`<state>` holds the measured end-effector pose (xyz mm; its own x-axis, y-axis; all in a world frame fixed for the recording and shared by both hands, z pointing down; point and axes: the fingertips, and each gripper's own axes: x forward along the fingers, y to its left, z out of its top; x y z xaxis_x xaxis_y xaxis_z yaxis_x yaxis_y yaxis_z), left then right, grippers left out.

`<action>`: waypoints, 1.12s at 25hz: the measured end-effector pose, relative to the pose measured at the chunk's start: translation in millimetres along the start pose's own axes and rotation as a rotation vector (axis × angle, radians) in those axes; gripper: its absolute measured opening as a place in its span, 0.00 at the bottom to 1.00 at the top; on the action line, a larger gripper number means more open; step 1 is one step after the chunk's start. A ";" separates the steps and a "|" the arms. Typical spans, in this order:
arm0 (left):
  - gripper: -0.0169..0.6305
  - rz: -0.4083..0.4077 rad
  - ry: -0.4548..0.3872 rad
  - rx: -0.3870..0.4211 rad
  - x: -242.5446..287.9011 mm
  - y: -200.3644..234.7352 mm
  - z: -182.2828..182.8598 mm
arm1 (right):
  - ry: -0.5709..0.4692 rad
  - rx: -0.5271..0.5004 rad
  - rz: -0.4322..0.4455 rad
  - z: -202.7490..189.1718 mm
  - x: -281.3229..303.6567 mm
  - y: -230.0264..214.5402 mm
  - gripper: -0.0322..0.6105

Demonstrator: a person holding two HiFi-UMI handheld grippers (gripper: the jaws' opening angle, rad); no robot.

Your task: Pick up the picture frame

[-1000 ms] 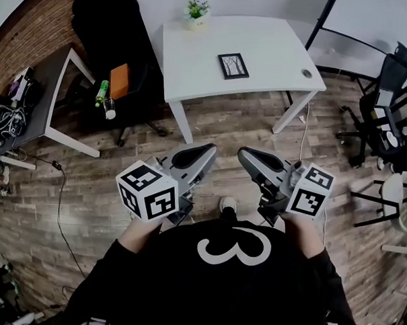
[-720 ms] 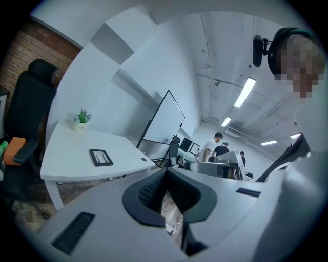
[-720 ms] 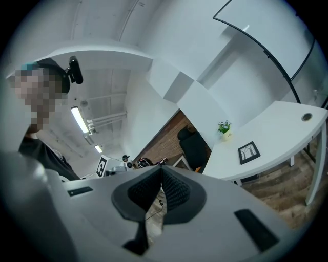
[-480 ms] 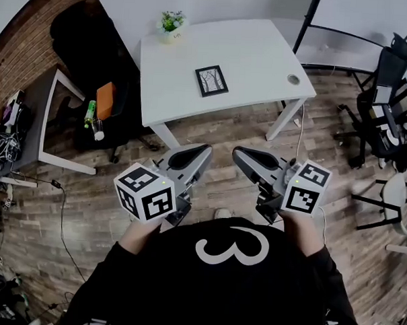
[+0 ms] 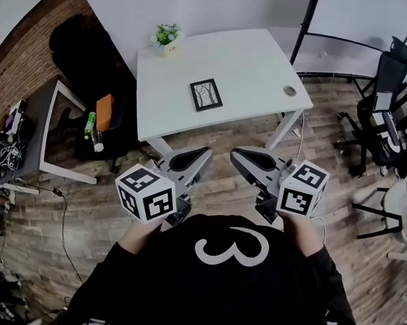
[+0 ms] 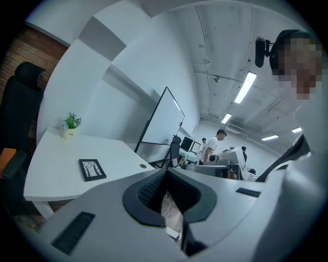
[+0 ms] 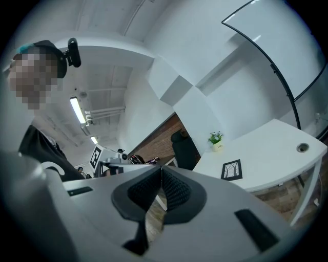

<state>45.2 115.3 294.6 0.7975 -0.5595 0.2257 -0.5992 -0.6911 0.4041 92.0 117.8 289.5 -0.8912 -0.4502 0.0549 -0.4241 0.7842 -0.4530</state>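
Note:
The picture frame, black-edged with a tree drawing, lies flat near the middle of the white table. It also shows small in the left gripper view as the frame and in the right gripper view as the frame. My left gripper and right gripper hang side by side over the wooden floor, short of the table's front edge. Both are shut with nothing between their pads. The left gripper and right gripper point toward the table.
A small potted plant stands at the table's far left corner, and a cable hole sits near its right edge. A black chair, a grey side table and a green bottle are at left. Office chairs stand at right.
The table and frame have slid left and nearer in the head view as the person steps toward them. Both grippers stay shut and level.

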 end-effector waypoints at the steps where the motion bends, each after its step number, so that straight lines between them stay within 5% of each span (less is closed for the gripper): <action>1: 0.05 -0.002 -0.002 -0.002 -0.8 -0.8 -2.5 | 0.000 -0.003 0.000 -2.7 -0.5 0.3 0.09; 14: 0.05 -0.009 0.053 -0.074 50.4 76.0 26.3 | 0.048 0.066 -0.031 21.1 52.5 -80.4 0.09; 28: 0.05 -0.035 0.129 -0.172 106.6 208.3 48.5 | 0.127 0.150 -0.089 33.3 146.6 -188.1 0.09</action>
<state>2.0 -110.4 359.9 0.8268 -0.4652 0.3161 -0.5587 -0.6146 0.5569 46.5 -109.9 353.1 -0.8685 -0.4501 0.2079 -0.4817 0.6669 -0.5686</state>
